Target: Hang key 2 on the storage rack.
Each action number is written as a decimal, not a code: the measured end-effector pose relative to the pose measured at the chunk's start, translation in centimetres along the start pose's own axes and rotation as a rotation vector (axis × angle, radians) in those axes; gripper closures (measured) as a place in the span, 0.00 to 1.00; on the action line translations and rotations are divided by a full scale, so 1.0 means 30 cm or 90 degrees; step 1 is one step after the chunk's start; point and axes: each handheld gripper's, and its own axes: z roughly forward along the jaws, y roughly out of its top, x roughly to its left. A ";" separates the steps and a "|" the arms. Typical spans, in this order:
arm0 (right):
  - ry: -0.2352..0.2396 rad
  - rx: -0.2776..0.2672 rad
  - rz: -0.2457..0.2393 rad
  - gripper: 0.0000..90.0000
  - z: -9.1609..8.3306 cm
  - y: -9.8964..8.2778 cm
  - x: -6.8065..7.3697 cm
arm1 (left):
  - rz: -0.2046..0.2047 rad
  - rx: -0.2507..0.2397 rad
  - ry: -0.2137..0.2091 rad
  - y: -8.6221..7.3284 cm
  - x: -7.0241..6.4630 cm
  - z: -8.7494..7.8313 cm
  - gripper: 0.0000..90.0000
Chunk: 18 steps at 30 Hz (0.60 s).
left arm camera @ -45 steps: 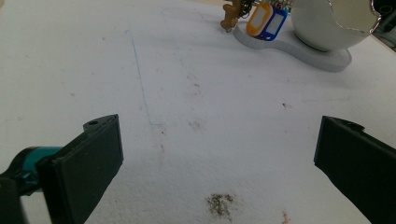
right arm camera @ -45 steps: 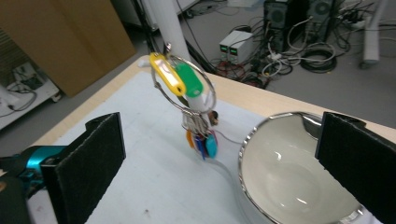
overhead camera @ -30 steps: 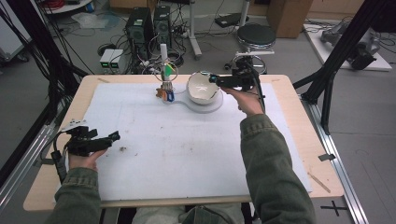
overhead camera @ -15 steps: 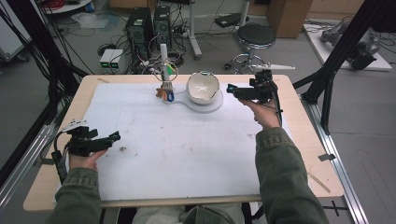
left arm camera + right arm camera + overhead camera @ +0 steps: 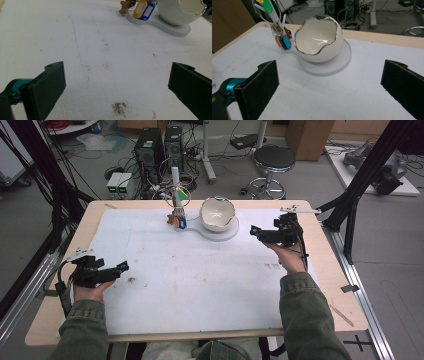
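While both grippers stood empty, no grasp had yet been made. Nearest the person, the left gripper (image 5: 121, 266) lay low at the near left of the white mat (image 5: 200, 285), its jaws spread wide over bare, faintly stained surface, well apart from everything else. Farther out and to the right, the right gripper (image 5: 254, 231) hovered with its jaws likewise spread, aimed at the bowl (image 5: 319, 40) but clear of it. Judged from this, whatever work concerned the bowl remained to be done, the approach alone being under way. The bowl, white and glossy, shaped like a cracked eggshell with a jagged silver-edged rim, stood upright on a white round base (image 5: 337, 66) at the far middle of the mat. Just beside it hung a bunch of coloured key tags (image 5: 283, 42) from a small stand.
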 end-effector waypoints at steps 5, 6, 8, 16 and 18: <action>-0.001 0.002 0.000 0.01 -0.016 -0.035 -0.009 | -0.002 -0.003 0.000 0.000 0.002 -0.002 0.02; -0.003 -0.001 -0.001 0.01 -0.018 -0.042 -0.014 | -0.003 -0.002 0.000 0.000 0.001 -0.002 0.02; -0.003 -0.003 0.005 0.01 -0.024 -0.057 -0.022 | -0.003 -0.003 0.000 0.000 0.001 -0.002 0.02; -0.018 0.003 0.013 0.01 -0.024 -0.120 -0.045 | -0.005 -0.002 0.001 0.000 0.004 -0.003 0.02; -0.016 0.002 0.015 0.01 -0.026 -0.133 -0.047 | -0.007 -0.004 0.000 -0.001 0.004 -0.003 0.02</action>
